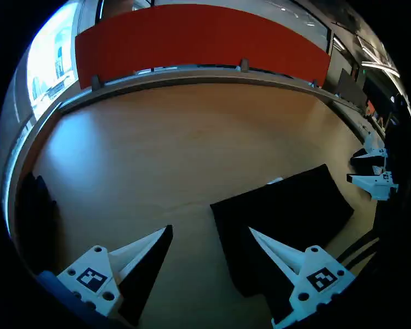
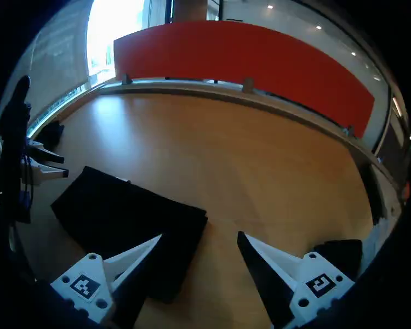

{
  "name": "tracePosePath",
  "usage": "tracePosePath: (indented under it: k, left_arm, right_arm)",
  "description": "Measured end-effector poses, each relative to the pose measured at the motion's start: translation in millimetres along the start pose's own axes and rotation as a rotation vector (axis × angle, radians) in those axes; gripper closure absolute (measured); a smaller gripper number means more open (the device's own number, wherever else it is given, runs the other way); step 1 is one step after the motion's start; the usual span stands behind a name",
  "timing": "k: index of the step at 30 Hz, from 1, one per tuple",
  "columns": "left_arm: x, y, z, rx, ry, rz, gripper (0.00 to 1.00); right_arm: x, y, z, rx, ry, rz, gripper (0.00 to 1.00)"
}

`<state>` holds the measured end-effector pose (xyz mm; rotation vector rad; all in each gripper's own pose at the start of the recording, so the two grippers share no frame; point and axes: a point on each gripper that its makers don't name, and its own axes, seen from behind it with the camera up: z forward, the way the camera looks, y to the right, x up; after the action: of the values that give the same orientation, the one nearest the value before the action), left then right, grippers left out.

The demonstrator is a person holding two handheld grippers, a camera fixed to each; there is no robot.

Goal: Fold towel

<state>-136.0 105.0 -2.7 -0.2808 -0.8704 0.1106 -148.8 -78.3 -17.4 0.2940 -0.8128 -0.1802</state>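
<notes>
Toward the lower right of the left gripper view, a folded black towel (image 1: 293, 208) lies flat on the wooden surface (image 1: 167, 142), its near end behind one finger of the left gripper (image 1: 210, 228), whose jaws stand wide apart and empty. The right gripper (image 2: 200, 235), bottom centre in the right gripper view, is equally wide and empty, with the towel at lower left.

Wooden worktop (image 1: 150, 142) fronting an orange-red partition (image 1: 205, 38).
Bright window (image 2: 115, 38) beyond the far corner; black object (image 1: 35, 214) at one worktop edge, dark lump (image 2: 345, 252) near the opposite side.
</notes>
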Motion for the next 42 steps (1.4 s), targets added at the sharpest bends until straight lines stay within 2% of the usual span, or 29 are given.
tracePosePath:
  k: [9, 18, 23, 32, 42]
  left_arm:
    - [-11.7, 5.8, -17.1, 0.005, 0.002, 0.001, 0.08]
    - [-35.3, 16.1, -39.9, -0.003, 0.000, -0.022, 0.08]
    - [-44.0, 17.3, -46.1, 0.001, -0.004, -0.020, 0.08]
    - [-47.2, 11.6, -58.1, 0.031, 0.005, -0.033, 0.08]
    - [-58.7, 3.4, -77.7, 0.073, 0.012, -0.088, 0.08]
  right_arm:
    - [-2.4, -11.3, -16.1, 0.018, 0.013, -0.012, 0.03]
    - [-21.6, -21.7, -33.3, 0.028, 0.003, -0.021, 0.03]
    - [-28.3, -23.5, -38.3, 0.032, -0.001, -0.022, 0.03]
    - [-27.8, -28.2, -38.4, 0.067, 0.000, -0.056, 0.03]
    - [-29.8, -38.0, -35.7, 0.128, -0.005, -0.110, 0.03]
